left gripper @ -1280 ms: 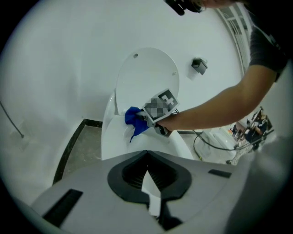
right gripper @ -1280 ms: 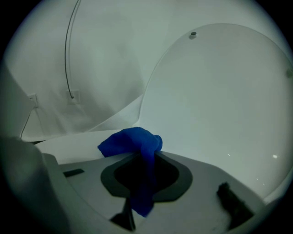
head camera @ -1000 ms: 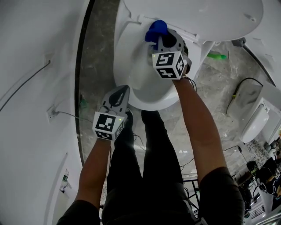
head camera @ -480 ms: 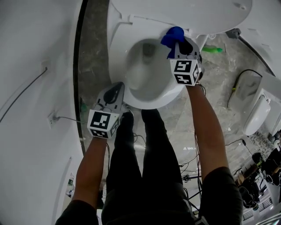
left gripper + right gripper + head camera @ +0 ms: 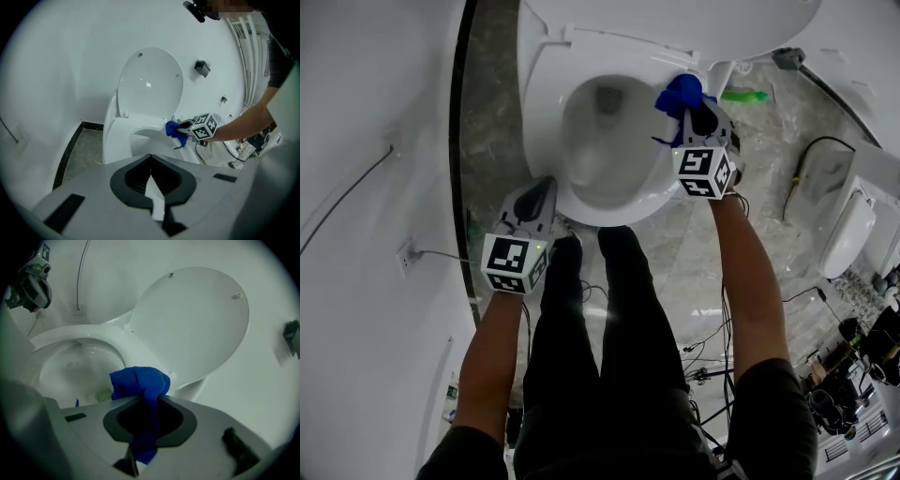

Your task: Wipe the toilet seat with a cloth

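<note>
we count: one white oval toilet seat (image 5: 540, 112) | one blue terry cloth (image 5: 679, 94), clamped in right gripper (image 5: 690, 112) | left gripper (image 5: 542, 192) closed, empty

Black trousers (image 5: 600, 375); dark short sleeves (image 5: 773, 398) (both arms); dark shoes (image 5: 567, 255)

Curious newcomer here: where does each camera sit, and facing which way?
Head view: on the head, facing down at the toilet seat; arms, legs, left gripper, right gripper show.
Left gripper view: on it, past shut jaws toward the lid; right forearm shows.
Right gripper view: on it, past jaws gripping the blue cloth, toward the bowl.
All share the blue cloth.
</note>
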A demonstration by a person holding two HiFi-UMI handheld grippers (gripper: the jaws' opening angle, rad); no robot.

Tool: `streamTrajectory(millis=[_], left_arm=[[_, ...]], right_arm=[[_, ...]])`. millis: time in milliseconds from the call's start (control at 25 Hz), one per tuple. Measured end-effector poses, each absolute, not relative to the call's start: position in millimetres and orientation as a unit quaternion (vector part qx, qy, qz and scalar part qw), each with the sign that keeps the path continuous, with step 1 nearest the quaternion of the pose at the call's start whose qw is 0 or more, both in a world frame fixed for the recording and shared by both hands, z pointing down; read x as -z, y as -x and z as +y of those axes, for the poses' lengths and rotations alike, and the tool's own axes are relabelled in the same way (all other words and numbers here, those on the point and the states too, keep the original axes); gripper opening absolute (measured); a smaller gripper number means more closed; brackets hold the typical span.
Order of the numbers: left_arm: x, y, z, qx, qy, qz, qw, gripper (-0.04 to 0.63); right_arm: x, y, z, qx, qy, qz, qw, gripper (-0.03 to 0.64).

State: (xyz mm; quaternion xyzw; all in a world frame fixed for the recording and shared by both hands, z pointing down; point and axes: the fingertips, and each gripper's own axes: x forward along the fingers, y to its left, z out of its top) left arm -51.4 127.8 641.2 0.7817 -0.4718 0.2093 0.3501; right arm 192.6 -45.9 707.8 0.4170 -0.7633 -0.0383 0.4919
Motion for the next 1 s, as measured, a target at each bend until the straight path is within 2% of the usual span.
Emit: streamTrajectory(millis=[440,1000], left_arm=[[-643,53,132,-0.212,-0.786,-0.469,0.342,0.009],[-650,67,149,-0.215,-0.786,-0.466,0.344,0.009]], right_arm=[[-718,-214,45,-0.01,-0.416,-0.762,0.495,0.057],[-721,-183,171,-0.063,-0.368,-0.777,0.506,0.057]])
